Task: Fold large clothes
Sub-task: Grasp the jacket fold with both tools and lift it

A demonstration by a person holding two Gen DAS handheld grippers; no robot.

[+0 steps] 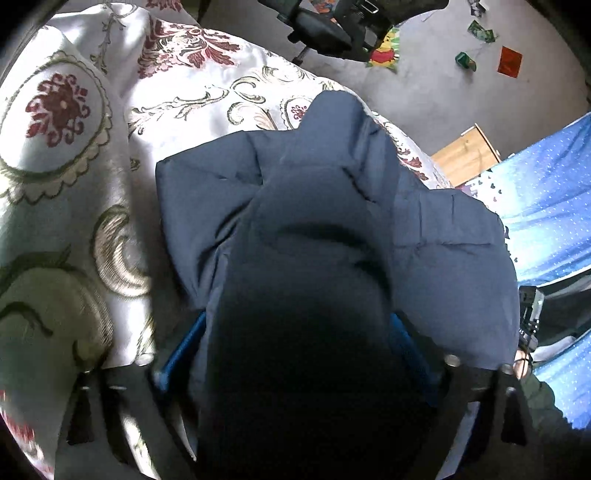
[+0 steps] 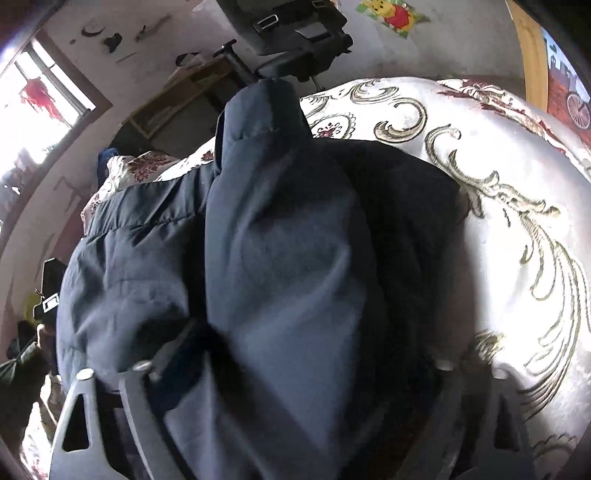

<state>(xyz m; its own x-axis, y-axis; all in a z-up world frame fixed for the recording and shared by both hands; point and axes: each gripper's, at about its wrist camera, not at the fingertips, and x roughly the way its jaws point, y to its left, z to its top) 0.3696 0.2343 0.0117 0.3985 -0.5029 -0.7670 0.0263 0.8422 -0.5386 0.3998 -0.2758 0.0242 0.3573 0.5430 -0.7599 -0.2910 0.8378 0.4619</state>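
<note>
Both the left gripper [image 1: 295,369] and right gripper [image 2: 295,376] clamp the navy jacket [image 1: 332,206], its length running straight ahead over the bedspread [image 1: 74,184].

Grey floor [image 1: 436,74] w/ scattered litter; bright window [image 2: 44,96] at left; floral bedspread [image 2: 517,177]; wooden board [image 1: 465,155].

One dark blue padded jacket [image 1: 325,229] [image 2: 280,258]. One embroidered bedspread [image 1: 74,206] [image 2: 517,206]. Two grippers, left gripper [image 1: 295,354] and right gripper [image 2: 295,365]. One Winnie-the-Pooh picture [image 1: 386,50] [image 2: 393,14]. One red paper square [image 1: 509,61]. One window [image 2: 40,88].
</note>
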